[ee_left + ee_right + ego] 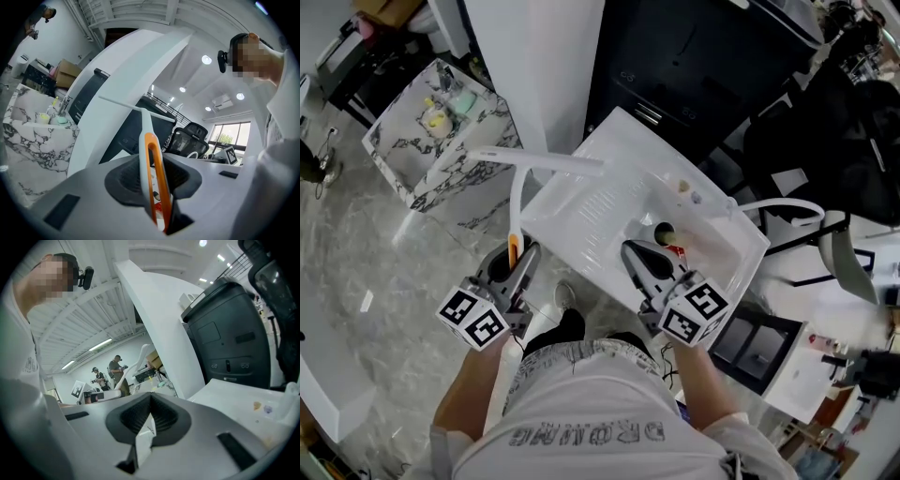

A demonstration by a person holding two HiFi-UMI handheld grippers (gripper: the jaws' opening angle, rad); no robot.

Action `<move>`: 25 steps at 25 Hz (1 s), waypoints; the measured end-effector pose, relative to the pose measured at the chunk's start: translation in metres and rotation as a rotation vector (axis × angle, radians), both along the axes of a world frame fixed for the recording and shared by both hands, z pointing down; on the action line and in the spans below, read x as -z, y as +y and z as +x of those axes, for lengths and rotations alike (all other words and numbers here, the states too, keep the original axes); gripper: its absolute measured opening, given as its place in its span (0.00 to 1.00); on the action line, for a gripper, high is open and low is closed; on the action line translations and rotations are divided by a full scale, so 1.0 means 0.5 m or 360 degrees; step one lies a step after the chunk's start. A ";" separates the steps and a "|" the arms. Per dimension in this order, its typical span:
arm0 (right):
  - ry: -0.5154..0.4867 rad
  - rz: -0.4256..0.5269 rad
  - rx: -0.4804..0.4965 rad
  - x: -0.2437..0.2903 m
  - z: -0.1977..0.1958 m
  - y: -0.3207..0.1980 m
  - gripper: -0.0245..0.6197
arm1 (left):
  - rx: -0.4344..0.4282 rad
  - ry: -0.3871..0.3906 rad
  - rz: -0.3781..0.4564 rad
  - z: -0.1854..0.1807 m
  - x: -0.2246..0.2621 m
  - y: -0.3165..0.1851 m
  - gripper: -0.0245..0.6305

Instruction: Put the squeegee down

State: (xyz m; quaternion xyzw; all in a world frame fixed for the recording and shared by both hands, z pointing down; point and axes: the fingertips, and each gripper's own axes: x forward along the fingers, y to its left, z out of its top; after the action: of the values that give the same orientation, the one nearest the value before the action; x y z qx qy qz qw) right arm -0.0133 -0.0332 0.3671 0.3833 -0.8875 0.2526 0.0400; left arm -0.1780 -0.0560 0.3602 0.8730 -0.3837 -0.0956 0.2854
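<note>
The squeegee (519, 187) has a white handle with an orange loop, and its white blade bar lies across the top. My left gripper (517, 259) is shut on the handle's lower end and holds it upright, left of the white sink basin (600, 202). In the left gripper view the orange loop of the squeegee (153, 159) stands clamped between the pads of the left gripper (157, 187). My right gripper (639, 259) hovers over the basin's near side, its jaws together with nothing in them. The right gripper view shows the right gripper (150, 418) with its pads meeting.
The basin has a drain hole (664, 232) with a small red thing (676, 251) beside it. A marble-patterned counter (422, 155) with bottles stands at the left. A black machine (694, 56) rises behind the basin. Two people (115, 373) stand far off.
</note>
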 end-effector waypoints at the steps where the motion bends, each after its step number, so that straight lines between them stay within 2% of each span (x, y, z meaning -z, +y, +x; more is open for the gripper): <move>1: 0.0002 -0.0001 -0.0006 -0.001 -0.007 -0.007 0.05 | -0.0008 0.0000 -0.0004 -0.006 -0.003 -0.009 0.20; 14: 0.0035 -0.0044 -0.0069 -0.021 -0.041 -0.066 0.05 | -0.0066 0.0009 -0.0033 -0.031 -0.033 -0.088 0.20; 25: 0.0050 -0.0081 -0.0070 -0.044 -0.030 -0.095 0.05 | -0.0051 0.0008 -0.0061 0.006 -0.063 -0.142 0.20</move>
State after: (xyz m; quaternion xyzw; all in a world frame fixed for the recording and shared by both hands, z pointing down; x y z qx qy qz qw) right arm -0.0282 -0.0809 0.3889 0.4055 -0.8714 0.2698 0.0582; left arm -0.1750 -0.1271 0.3916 0.8732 -0.3708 -0.0858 0.3045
